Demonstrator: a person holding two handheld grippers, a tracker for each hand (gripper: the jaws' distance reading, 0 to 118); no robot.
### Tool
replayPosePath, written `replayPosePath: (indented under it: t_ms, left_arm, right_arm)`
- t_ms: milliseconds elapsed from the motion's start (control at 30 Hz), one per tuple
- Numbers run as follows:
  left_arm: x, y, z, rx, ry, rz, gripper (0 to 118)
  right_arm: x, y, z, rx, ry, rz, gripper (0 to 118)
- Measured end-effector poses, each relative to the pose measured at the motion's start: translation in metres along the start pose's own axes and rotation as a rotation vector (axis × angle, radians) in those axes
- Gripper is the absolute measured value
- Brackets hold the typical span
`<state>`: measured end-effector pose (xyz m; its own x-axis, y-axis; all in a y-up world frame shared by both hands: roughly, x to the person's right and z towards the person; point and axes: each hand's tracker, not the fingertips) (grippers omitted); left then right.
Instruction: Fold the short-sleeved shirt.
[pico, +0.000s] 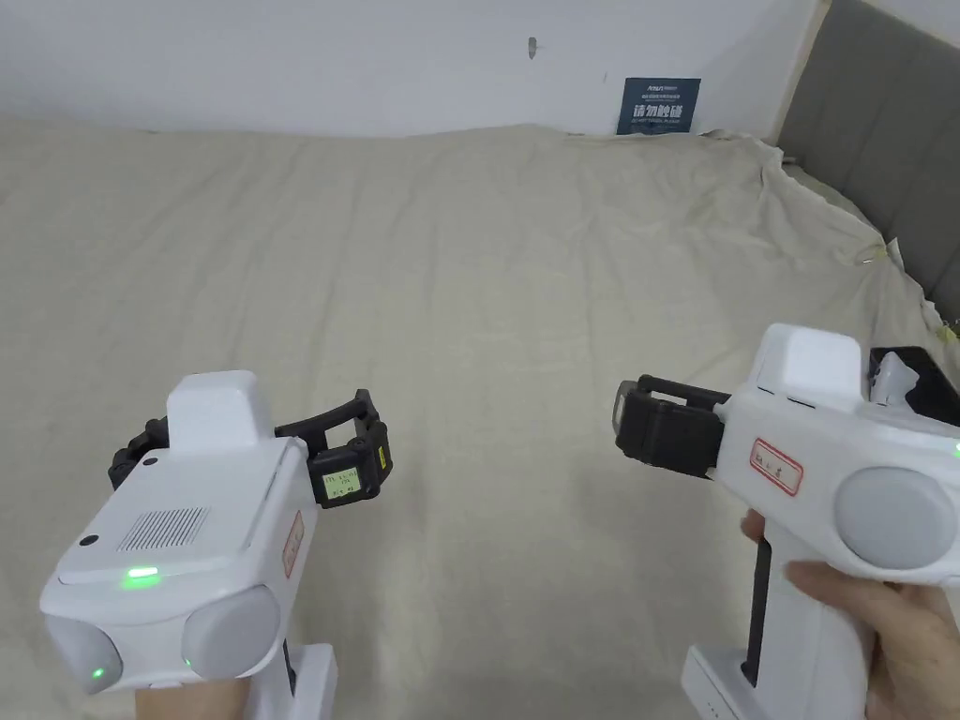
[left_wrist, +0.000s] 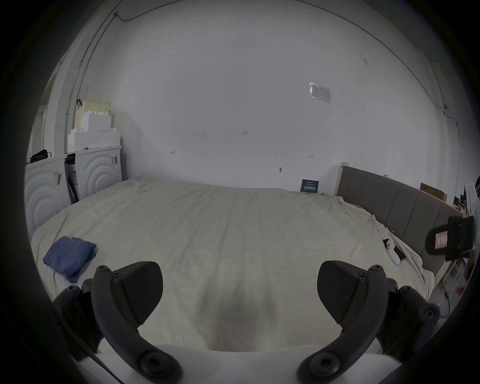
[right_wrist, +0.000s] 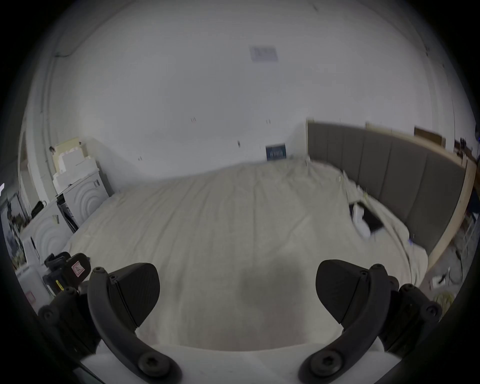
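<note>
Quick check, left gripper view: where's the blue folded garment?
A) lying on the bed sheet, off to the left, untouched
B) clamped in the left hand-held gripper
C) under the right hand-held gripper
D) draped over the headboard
A: the blue folded garment lies on the bed sheet at the left, apart from the left hand-held gripper, whose jaws stand wide apart with nothing between them.

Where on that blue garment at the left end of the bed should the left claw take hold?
Take the blue garment by its near lower corner, coming in low from the bed's front edge with the left claw, whose jaws stand wide apart. It lies as a compact bundle on the sheet, so that corner looks easiest to pinch.
</note>
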<state>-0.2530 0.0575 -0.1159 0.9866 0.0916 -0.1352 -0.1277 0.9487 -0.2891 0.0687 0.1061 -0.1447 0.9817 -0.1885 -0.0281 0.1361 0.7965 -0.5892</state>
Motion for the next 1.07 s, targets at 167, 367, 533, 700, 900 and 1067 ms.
replayPosePath:
  t_ms: [167,367,533,700,900,1067]
  left_arm:
    - [-0.003,-0.003,-0.003,-0.016,0.026,0.004,118]
    - [-0.005,-0.020,-0.011,-0.071,0.062,-0.052,118]
    - [-0.012,-0.039,-0.020,-0.137,0.058,-0.055,118]
    - [-0.028,-0.054,-0.044,-0.210,0.106,-0.019,118]
    - [-0.048,-0.055,-0.107,-0.290,0.167,0.042,118]
    - [-0.056,-0.057,-0.173,-0.342,0.192,0.035,118]
  right_arm:
    - [-0.001,-0.006,-0.014,-0.201,0.056,-0.051,118]
    - [-0.017,-0.026,-0.035,-0.293,0.023,-0.011,118]
    - [-0.005,-0.033,-0.077,-0.384,-0.043,-0.070,115]
    - [-0.016,-0.040,-0.108,-0.452,-0.083,-0.026,116]
    - [-0.023,-0.051,-0.170,-0.435,-0.262,0.088,116]
    - [-0.003,-0.034,-0.216,-0.232,-0.259,0.145,116]
